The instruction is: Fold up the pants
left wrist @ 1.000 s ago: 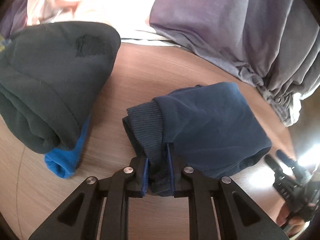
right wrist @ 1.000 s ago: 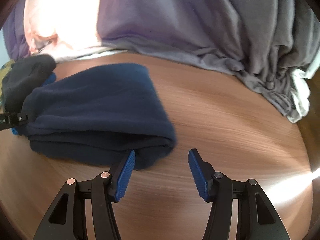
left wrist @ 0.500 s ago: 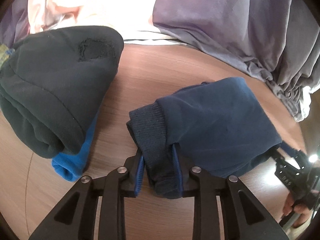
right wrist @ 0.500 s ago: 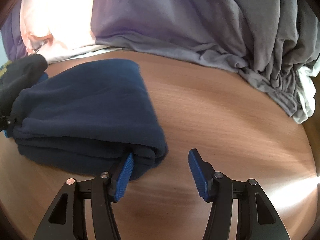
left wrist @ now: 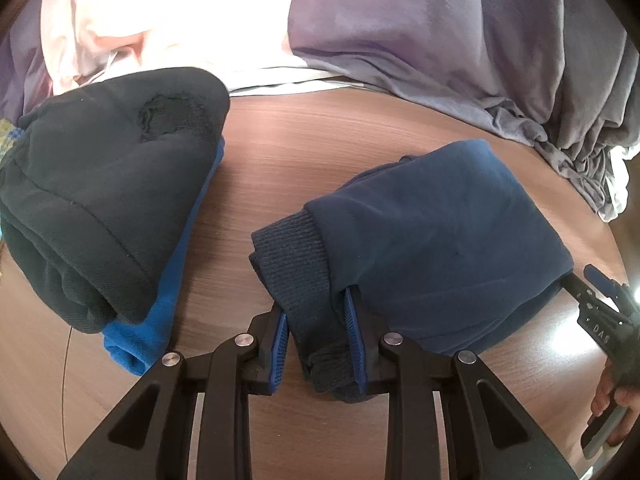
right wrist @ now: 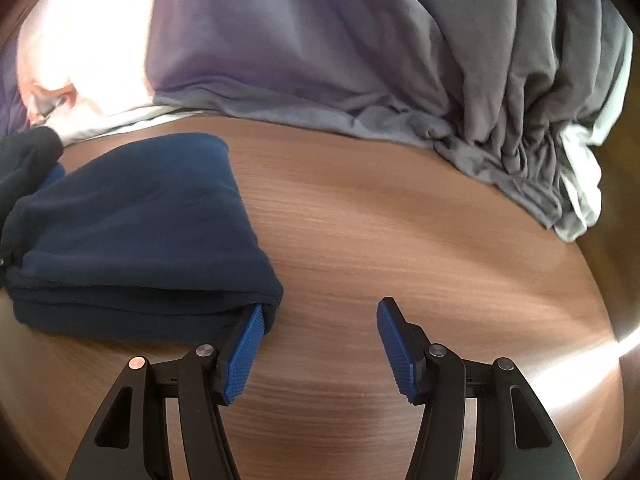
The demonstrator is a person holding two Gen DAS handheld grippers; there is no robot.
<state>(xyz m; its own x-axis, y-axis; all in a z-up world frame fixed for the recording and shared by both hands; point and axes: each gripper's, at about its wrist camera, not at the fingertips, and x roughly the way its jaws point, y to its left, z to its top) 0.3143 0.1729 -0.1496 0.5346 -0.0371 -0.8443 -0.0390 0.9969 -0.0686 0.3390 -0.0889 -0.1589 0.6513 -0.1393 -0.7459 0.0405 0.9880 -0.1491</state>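
Folded navy pants (left wrist: 436,248) lie on the wooden worktop (right wrist: 400,220), their ribbed cuff (left wrist: 296,256) pinched between the left tongs (left wrist: 316,344). The right tongs (right wrist: 320,344) stand spread wide, one pad touching the bundle's corner. Tidy finishing likely means releasing gently and leaving the layers square beside the dark folded garment (left wrist: 100,200).

The navy-blue fleece pants (left wrist: 432,248) lie folded into a thick, several-layered bundle on the brown wood-grain tabletop (left wrist: 304,136). Their ribbed knit cuff (left wrist: 296,264) sticks out at the near left end; how many layers is unclear.
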